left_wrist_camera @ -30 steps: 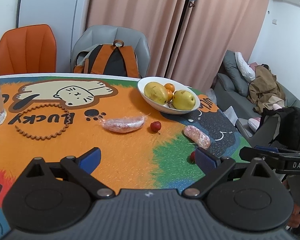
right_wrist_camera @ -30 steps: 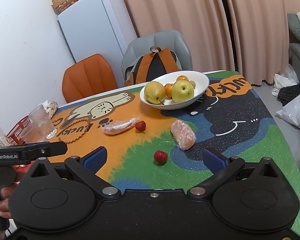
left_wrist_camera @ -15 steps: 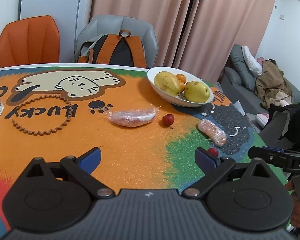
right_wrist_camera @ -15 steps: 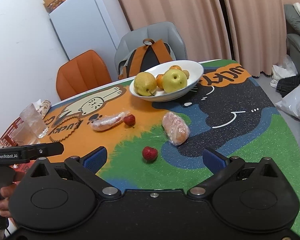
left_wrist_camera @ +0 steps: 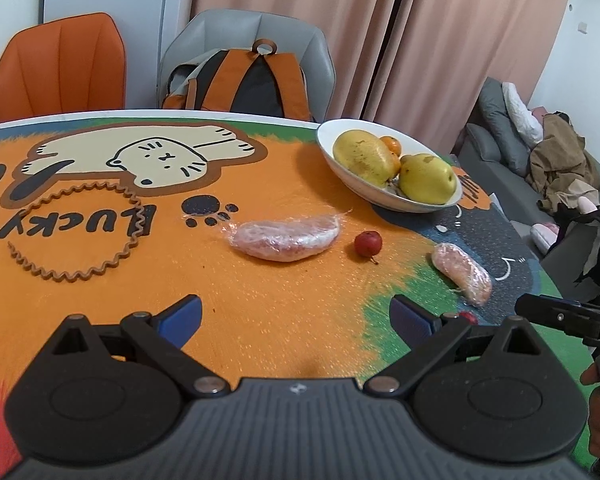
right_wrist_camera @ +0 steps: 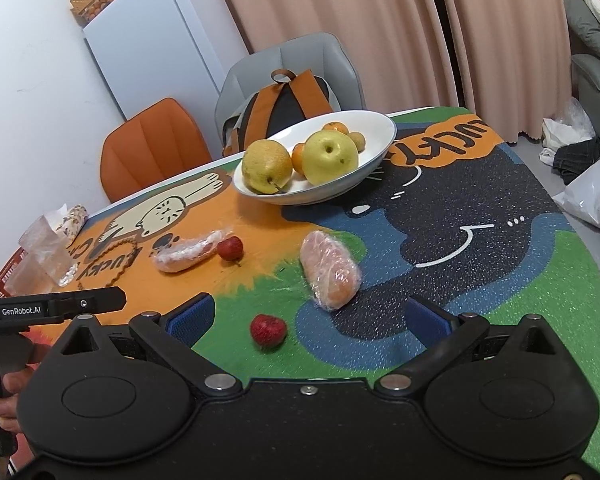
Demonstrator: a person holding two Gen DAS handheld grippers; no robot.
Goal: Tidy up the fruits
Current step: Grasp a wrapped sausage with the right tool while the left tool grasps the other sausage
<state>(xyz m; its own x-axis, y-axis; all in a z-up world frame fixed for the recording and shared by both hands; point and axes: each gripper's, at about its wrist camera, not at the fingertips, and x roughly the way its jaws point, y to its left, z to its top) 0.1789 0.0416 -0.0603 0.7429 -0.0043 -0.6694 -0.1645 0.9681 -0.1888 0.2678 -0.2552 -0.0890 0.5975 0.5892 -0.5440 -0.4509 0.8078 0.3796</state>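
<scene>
A white bowl (left_wrist_camera: 342,162) (right_wrist_camera: 376,136) at the table's far side holds two yellow pears and small oranges. On the mat lie a long plastic-wrapped fruit (left_wrist_camera: 286,236) (right_wrist_camera: 188,251), a small red fruit (left_wrist_camera: 367,243) (right_wrist_camera: 230,248) beside it, a second wrapped fruit (left_wrist_camera: 462,273) (right_wrist_camera: 331,269), and a strawberry (right_wrist_camera: 268,330), half hidden behind a finger in the left wrist view (left_wrist_camera: 467,317). My left gripper (left_wrist_camera: 296,316) is open and empty, short of the long wrapped fruit. My right gripper (right_wrist_camera: 308,314) is open, with the strawberry just ahead between its fingers.
A colourful cat mat (left_wrist_camera: 260,300) covers the table. A grey chair with an orange backpack (left_wrist_camera: 252,80) and an orange chair (left_wrist_camera: 60,66) stand behind it. Plastic cups (right_wrist_camera: 46,256) sit at the left edge. A sofa (left_wrist_camera: 500,140) is off to the right.
Both grippers have moved forward over the table; the fruits appear larger and closer. The strawberry now sits nearer the right gripper's fingers. Both stay open.
</scene>
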